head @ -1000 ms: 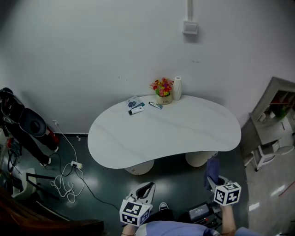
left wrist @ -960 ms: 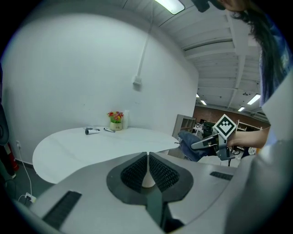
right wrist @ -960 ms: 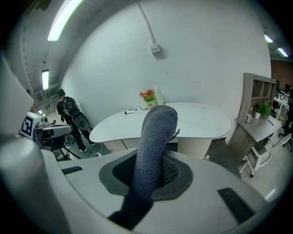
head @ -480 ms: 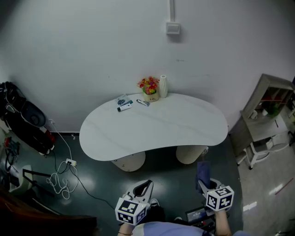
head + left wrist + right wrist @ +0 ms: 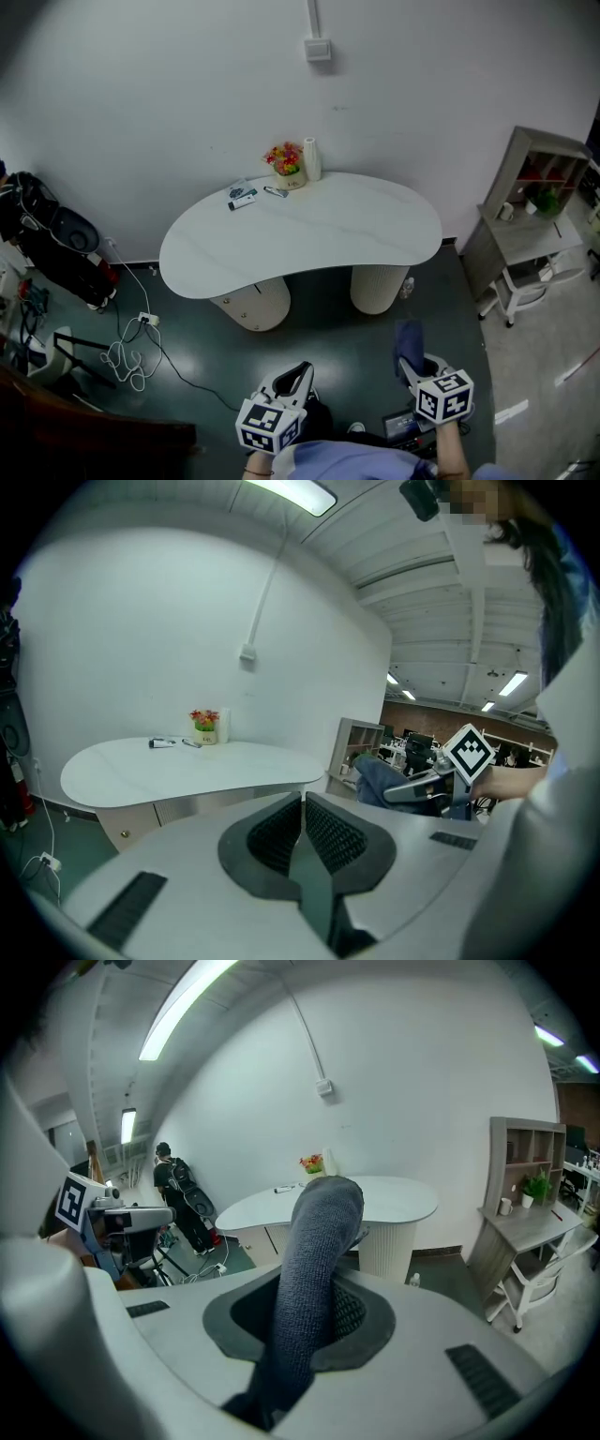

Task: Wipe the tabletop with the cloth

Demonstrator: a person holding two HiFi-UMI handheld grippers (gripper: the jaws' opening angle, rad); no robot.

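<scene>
— Well, where was the dark blue knitted cloth kept?
— It was clamped between the jaws of the right gripper, well apart from the white kidney-shaped tabletop.
— And the left gripper?
— Its jaws were pressed together and nothing was held between them. Both grippers were held over the dark green floor.

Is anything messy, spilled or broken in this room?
Nothing looks spilled or broken. The table is tidy, with the flowers upright at its far edge. The only messy bit is a white cable lying in a loose tangle on the floor to the table's left.
</scene>
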